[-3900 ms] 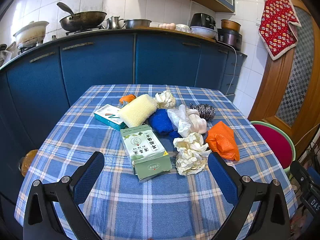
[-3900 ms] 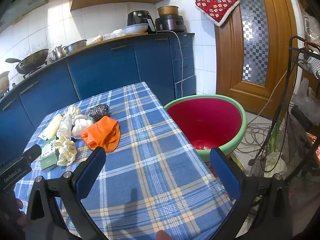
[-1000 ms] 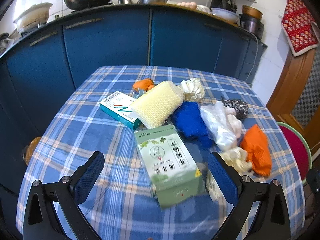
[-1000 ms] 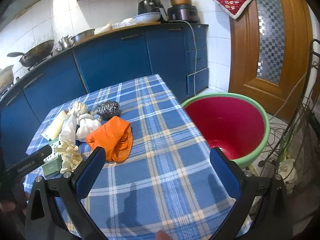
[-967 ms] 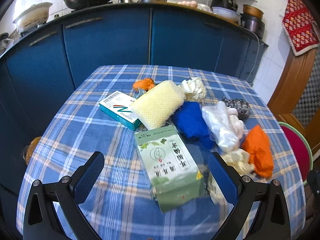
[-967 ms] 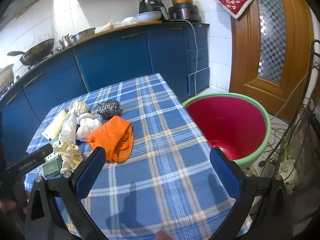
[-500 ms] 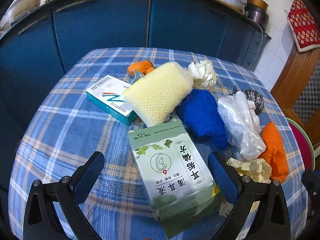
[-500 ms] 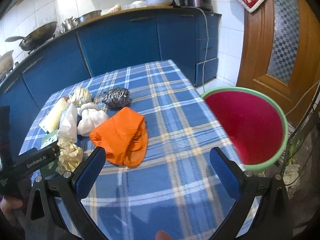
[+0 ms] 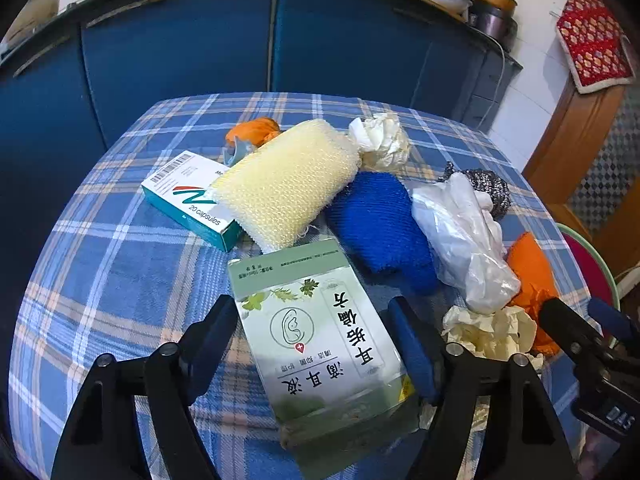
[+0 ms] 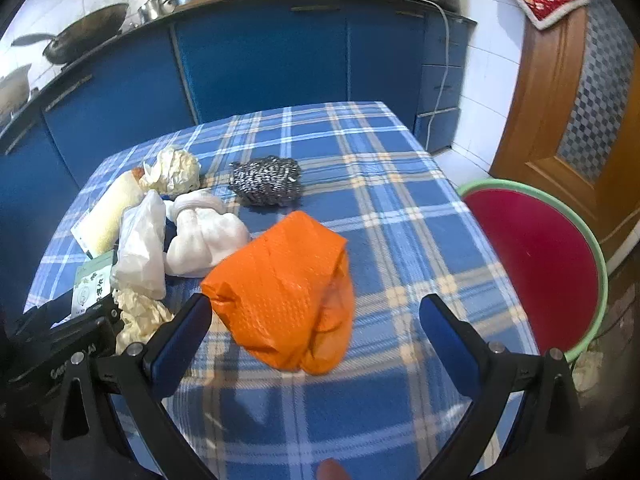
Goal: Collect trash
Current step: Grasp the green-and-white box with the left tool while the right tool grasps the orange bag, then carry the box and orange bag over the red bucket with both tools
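A pile of trash lies on the blue plaid table (image 9: 100, 264). My left gripper (image 9: 316, 344) is closing around a green and white box (image 9: 320, 344), with a blue pad at each long side. Behind it lie a teal capsule box (image 9: 188, 200), a yellow sponge (image 9: 284, 188), a blue cloth (image 9: 380, 224), a clear plastic bag (image 9: 464, 240) and crumpled paper (image 9: 492, 332). My right gripper (image 10: 316, 340) is open and reaches over an orange bag (image 10: 284, 292), its pads on either side of the bag's near end. A red basin with a green rim (image 10: 544, 264) stands right of the table.
A steel scourer (image 10: 266, 180), a white cloth bundle (image 10: 204, 236) and a second paper ball (image 10: 174, 172) lie behind the orange bag. Blue kitchen cabinets (image 10: 260, 60) curve behind the table. A wooden door (image 10: 580, 100) is at the right. The right gripper shows in the left wrist view (image 9: 592, 336).
Both grippers have moved forward and down to the pile. The left one has narrowed from wide open onto the green box. The right one has come over the orange bag.
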`<state>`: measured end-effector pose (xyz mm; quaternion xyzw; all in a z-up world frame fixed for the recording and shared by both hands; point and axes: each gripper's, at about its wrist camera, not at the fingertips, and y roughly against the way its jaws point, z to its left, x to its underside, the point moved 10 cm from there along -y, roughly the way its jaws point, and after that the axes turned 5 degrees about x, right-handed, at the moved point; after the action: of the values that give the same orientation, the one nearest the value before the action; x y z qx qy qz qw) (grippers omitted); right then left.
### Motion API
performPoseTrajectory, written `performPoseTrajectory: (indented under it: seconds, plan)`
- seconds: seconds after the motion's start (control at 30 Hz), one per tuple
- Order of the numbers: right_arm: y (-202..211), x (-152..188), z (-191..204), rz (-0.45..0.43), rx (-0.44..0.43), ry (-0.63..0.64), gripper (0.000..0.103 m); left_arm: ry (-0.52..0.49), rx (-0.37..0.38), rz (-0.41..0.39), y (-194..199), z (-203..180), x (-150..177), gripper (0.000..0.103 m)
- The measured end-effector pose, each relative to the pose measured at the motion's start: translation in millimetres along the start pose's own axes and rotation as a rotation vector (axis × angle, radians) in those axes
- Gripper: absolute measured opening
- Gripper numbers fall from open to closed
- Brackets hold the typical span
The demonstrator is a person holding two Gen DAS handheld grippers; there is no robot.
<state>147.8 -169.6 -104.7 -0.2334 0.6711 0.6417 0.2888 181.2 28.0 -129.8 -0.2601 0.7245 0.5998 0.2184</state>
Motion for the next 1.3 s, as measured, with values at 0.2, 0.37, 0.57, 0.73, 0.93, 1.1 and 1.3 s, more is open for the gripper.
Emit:
performPoseTrajectory:
  seconds: [0.2, 0.37, 0.57, 0.73, 0.93, 1.1, 1.3]
  plan:
    - [-14, 2, 7, 0.035, -0.019, 0.001, 0.093, 0.017, 0.039, -0.005, 6, -1, 2, 0.066]
    - [-19, 10, 10, 0.067, -0.062, -0.007, 0.08, 0.019, 0.054, -0.016, 15, -1, 4, 0.063]
    - [-11, 14, 8, 0.06, -0.073, -0.025, 0.043, 0.027, 0.055, -0.053, 33, 1, 3, 0.061]
    - [0, 18, 0, 0.056, -0.093, -0.068, 0.02, 0.029, 0.067, -0.087, 53, 0, 2, 0.06]
    - [26, 19, -9, 0.016, -0.106, -0.101, 0.011, 0.02, 0.094, -0.129, 78, -10, 1, 0.06]
    - [49, 18, -18, -0.028, -0.101, -0.115, 0.009, 0.002, 0.114, -0.159, 94, -21, -1, 0.06]
    - [72, 16, -30, -0.074, -0.104, -0.123, 0.009, -0.03, 0.147, -0.177, 105, -41, -7, 0.06]
